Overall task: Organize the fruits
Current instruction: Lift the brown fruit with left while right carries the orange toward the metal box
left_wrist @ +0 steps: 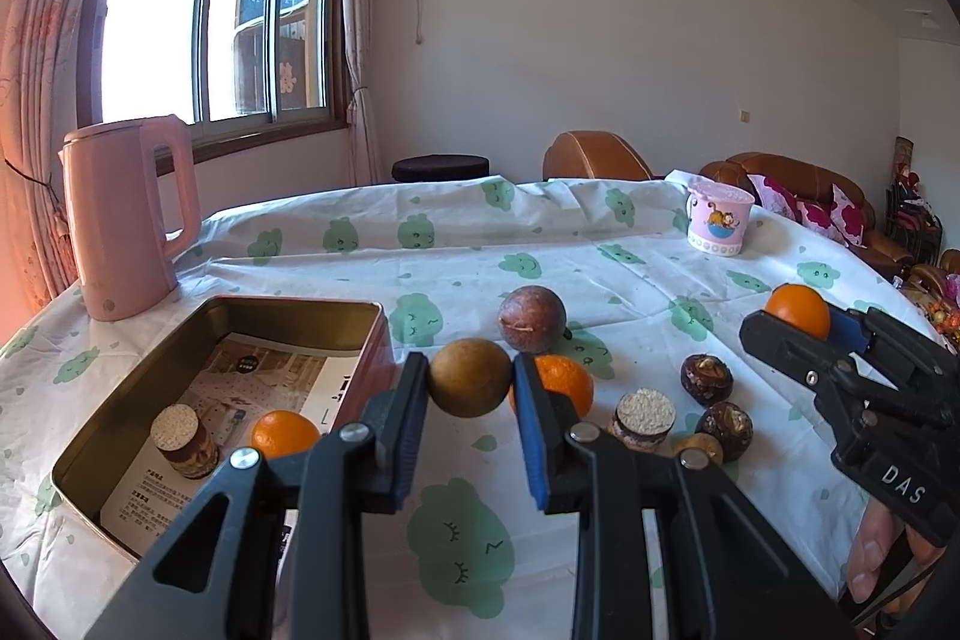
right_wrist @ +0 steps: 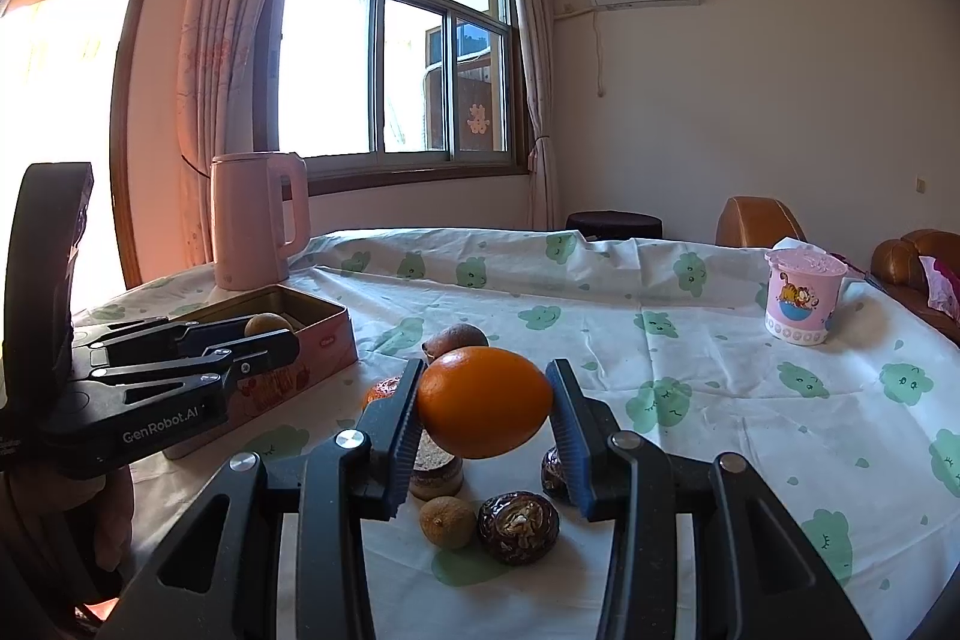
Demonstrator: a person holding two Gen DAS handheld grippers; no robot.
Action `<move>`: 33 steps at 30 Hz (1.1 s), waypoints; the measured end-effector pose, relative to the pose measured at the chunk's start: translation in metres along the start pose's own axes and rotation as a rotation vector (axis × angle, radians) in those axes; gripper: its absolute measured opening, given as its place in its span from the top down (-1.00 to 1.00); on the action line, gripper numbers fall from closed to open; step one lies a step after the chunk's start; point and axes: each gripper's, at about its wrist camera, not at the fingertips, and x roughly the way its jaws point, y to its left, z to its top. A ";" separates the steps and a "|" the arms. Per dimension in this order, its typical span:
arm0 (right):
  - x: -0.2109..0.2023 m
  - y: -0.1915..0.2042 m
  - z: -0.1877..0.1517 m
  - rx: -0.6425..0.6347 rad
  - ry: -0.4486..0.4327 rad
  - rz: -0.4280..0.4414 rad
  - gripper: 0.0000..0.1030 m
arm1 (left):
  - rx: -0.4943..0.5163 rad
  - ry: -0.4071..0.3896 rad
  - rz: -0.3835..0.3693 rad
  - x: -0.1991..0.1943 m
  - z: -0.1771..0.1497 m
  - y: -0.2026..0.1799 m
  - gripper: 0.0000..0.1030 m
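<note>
My left gripper (left_wrist: 471,385) is shut on a round brown fruit (left_wrist: 471,377) and holds it above the cloth, just right of the open metal tin (left_wrist: 120,394). The tin holds an orange (left_wrist: 283,433) and a cut brown cylinder piece (left_wrist: 183,441). My right gripper (right_wrist: 485,403) is shut on an orange (right_wrist: 485,402) and holds it above the table; it also shows in the left wrist view (left_wrist: 798,319). On the cloth lie a purple passion fruit (left_wrist: 532,319), another orange (left_wrist: 567,382), a cut cylinder piece (left_wrist: 643,418), two dark wrinkled fruits (left_wrist: 707,379) and a small longan (right_wrist: 447,520).
A pink kettle (left_wrist: 123,220) stands behind the tin at the left. A pink cartoon cup (left_wrist: 719,215) stands at the far right of the table (left_wrist: 480,244). Brown sofas lie beyond the table's far edge. The left gripper shows beside the tin in the right wrist view (right_wrist: 264,334).
</note>
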 end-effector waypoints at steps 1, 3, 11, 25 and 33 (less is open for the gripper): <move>0.000 0.000 0.000 0.000 -0.002 0.000 0.17 | 0.000 -0.003 0.001 -0.001 0.000 0.000 0.41; -0.001 0.000 0.000 0.000 -0.005 0.000 0.17 | 0.000 -0.011 0.003 -0.002 0.000 0.000 0.42; -0.004 0.000 0.000 0.001 -0.021 -0.002 0.18 | -0.003 -0.034 0.009 -0.006 0.000 0.001 0.42; -0.008 0.000 0.000 0.002 -0.041 -0.003 0.18 | 0.006 -0.066 0.017 -0.012 -0.001 -0.001 0.41; -0.009 0.000 0.000 0.002 -0.050 -0.001 0.18 | 0.012 -0.092 0.023 -0.017 -0.002 -0.002 0.42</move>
